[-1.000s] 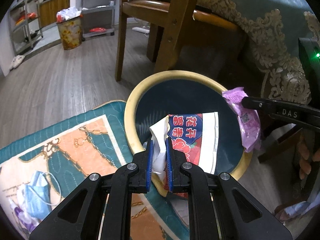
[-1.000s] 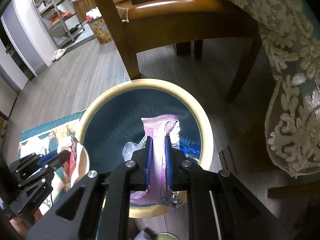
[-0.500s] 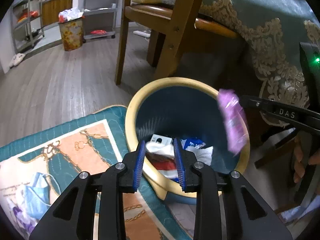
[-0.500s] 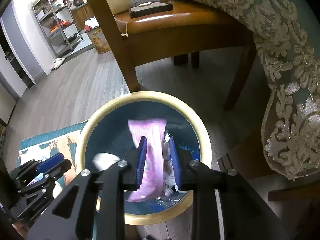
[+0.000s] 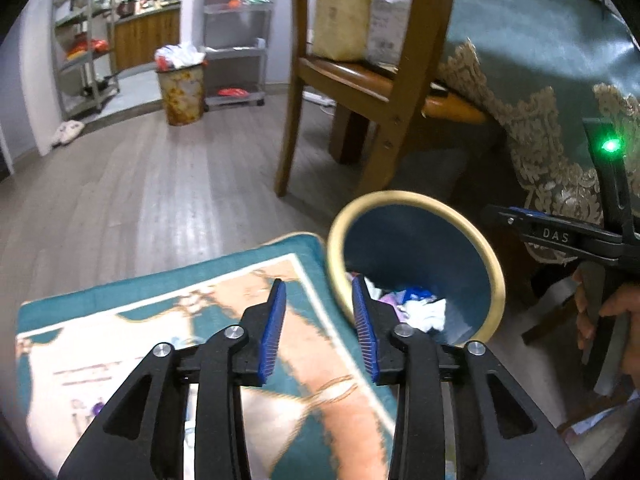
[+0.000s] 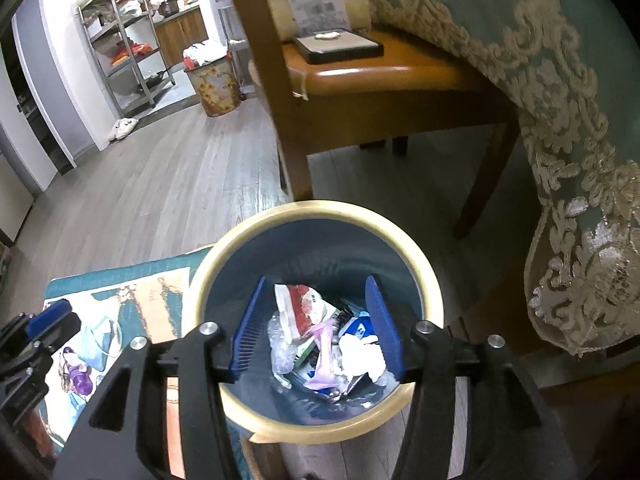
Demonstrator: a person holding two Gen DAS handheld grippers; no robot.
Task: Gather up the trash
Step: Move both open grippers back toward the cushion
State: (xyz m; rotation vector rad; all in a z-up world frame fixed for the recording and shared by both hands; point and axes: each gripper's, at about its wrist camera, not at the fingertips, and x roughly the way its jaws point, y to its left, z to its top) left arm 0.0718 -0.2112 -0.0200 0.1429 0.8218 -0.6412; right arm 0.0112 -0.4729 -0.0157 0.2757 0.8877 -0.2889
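Right gripper (image 6: 318, 322): jaws spread wide, nothing between the blue pads – poised directly above the mouth of the bin
Left gripper (image 5: 319, 326): jaws likewise parted and empty, held over the mat edge just beside the bin rim; its tip showed at the left margin of the right wrist view
Bin (image 6: 430, 280): round, yellow rim, dark blue inside, standing on the wood floor against the corner of the mat
Trash in bin: red-and-white packet (image 6: 298, 304), purple wrapper (image 6: 324, 354), crumpled white tissue (image 6: 362, 356), clear plastic – all lying at the bottom
Mat (image 6: 160, 296): teal and orange; a blue face mask (image 6: 98, 332) and a small purple item (image 6: 80, 378) lay on it, apart from the bin
Surroundings: wooden chair (image 6: 392, 80) behind the bin, lace-edged tablecloth (image 6: 576, 160) to the right, patterned waste basket (image 6: 216, 84) well away near the shelves
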